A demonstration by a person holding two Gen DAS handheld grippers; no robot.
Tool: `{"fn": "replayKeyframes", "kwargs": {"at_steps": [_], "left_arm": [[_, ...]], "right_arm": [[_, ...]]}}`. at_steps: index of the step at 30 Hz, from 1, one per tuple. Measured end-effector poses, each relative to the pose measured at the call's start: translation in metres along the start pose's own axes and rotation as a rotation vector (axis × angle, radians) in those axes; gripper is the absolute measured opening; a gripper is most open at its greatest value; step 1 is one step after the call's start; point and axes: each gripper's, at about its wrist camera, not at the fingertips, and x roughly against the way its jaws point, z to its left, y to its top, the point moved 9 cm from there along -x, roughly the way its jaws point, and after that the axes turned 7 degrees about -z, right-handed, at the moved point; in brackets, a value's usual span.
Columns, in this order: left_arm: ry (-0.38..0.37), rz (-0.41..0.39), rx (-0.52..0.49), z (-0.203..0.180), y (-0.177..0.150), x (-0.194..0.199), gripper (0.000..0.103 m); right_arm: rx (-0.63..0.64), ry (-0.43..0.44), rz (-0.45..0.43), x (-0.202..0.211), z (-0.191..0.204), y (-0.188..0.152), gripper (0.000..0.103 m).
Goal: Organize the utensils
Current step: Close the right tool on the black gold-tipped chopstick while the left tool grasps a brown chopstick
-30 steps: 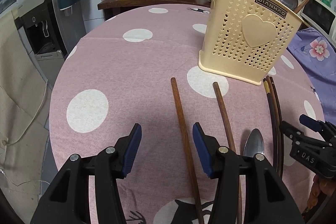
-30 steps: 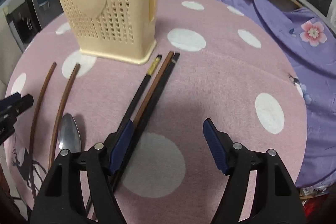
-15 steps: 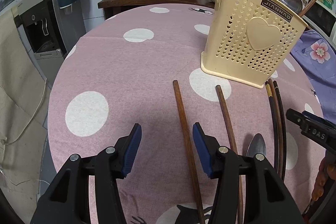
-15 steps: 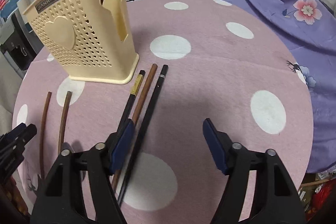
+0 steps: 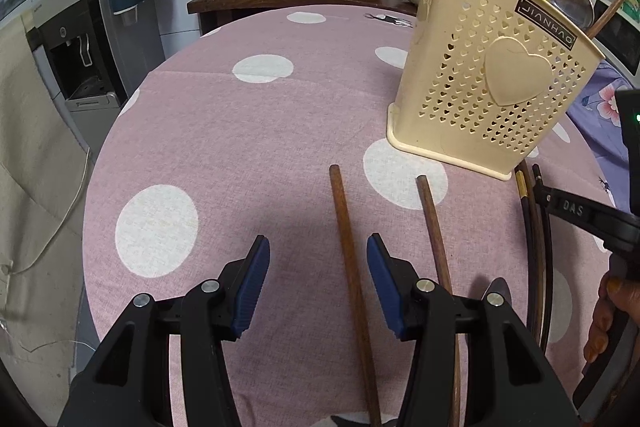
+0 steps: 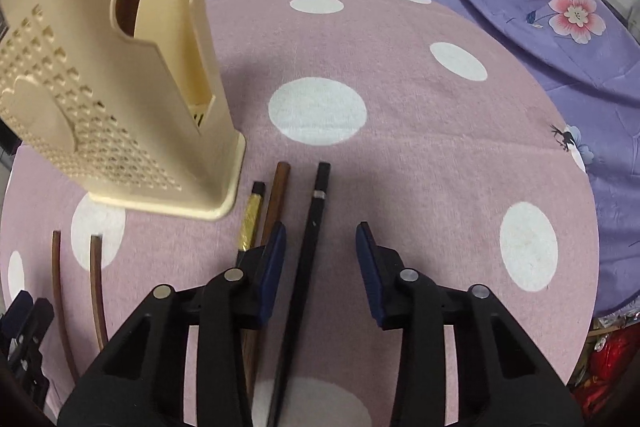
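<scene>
Cream plastic utensil basket (image 5: 492, 95), heart-perforated, stands on the worktop (image 5: 240, 147), which wears a pink cloth with white dots. Two brown handles rise from the basket's top; their lower parts are hidden inside.

Items lying in front of the basket:
- Two brown wooden sticks (image 5: 348, 251), side by side, near ends cut off by the frame or hidden behind the left tool (image 5: 318, 285). One runs between that tool's blue pads; the pads stand spread and press on nothing.
- Metal spoon tip (image 5: 498, 287), only a sliver showing behind the left tool's arm.
- Black chopstick (image 6: 310, 247) with a silver band, just beside the basket's corner, lying between the pads of the right tool (image 6: 320, 267). Its jaws have just been closing, yet gaps remain on both sides.
- Gold-banded chopstick (image 6: 250, 223) and brown chopstick (image 6: 276, 199), nearer the basket; lower lengths covered by the right tool's left arm.

Fingers (image 5: 604, 311) of a hand show partly at the edge of the left wrist view.
</scene>
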Motion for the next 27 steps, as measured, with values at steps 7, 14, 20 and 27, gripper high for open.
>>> {"fn": "replayKeyframes", "kwargs": {"at_steps": [7,14,20,27], "left_arm": [[0.009,0.038,-0.032,-0.014,0.006,-0.020,0.036],[0.071,0.022,-0.054,-0.020,0.012,-0.026,0.026],[0.083,0.006,-0.080,-0.028,0.014,-0.029,0.010],[0.064,0.011,-0.043,-0.026,0.014,-0.031,0.007]], "right_arm": [[-0.014,0.016,0.000,-0.007,0.003,0.009,0.031],[-0.015,0.015,-0.023,-0.005,0.002,0.005,0.024],[-0.010,0.012,-0.038,-0.003,0.008,0.003,0.013],[-0.001,0.028,-0.038,-0.001,0.007,0.000,0.010]]}}
